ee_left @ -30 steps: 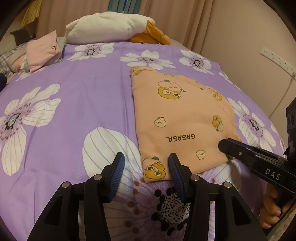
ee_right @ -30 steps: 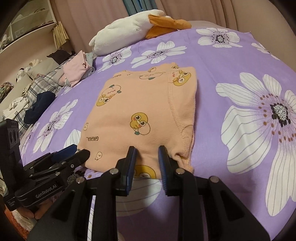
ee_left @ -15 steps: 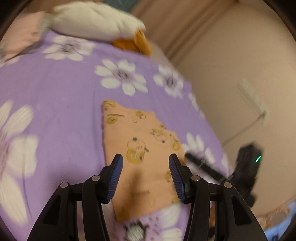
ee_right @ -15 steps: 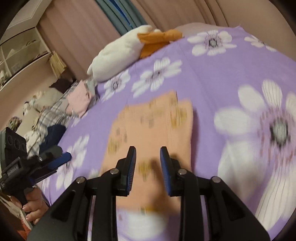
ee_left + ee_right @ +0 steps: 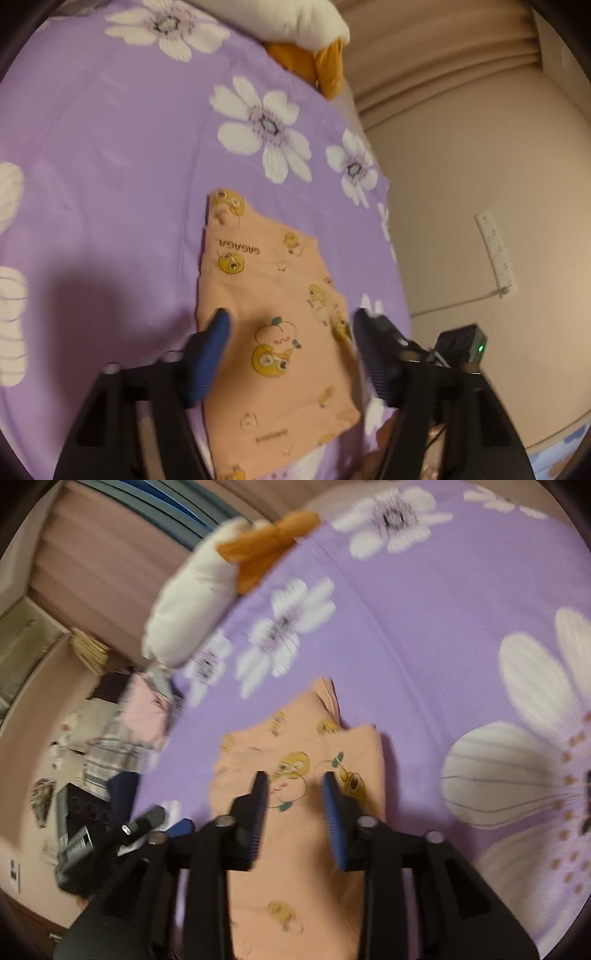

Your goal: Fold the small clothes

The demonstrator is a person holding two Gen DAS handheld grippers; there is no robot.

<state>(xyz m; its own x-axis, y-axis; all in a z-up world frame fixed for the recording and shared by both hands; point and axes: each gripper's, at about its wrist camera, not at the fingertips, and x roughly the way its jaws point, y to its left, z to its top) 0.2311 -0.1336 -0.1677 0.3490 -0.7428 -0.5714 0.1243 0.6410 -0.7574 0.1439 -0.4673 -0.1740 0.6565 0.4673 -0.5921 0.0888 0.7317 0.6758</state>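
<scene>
A small peach garment (image 5: pixel 273 295) printed with yellow cartoon chicks lies folded flat on the purple flowered bedsheet (image 5: pixel 110 155). It also shows in the right wrist view (image 5: pixel 306 760). My left gripper (image 5: pixel 291 325) is open and empty, held above the garment's near half. My right gripper (image 5: pixel 295 786) is open and empty, held above the garment from the other side. The right gripper's body shows at the lower right of the left wrist view (image 5: pixel 458 343). The left gripper shows at the lower left of the right wrist view (image 5: pixel 110 834).
A white and orange plush toy (image 5: pixel 207 587) lies at the head of the bed. A heap of pink, plaid and dark clothes (image 5: pixel 125 734) sits at the bed's left edge. A wall with a socket strip (image 5: pixel 495 251) stands right of the bed.
Both grippers have risen from the garment's near edge and moved forward over it, tilted downward. The garment now looks shorter, with different prints on top. Both jaws have opened wider.
</scene>
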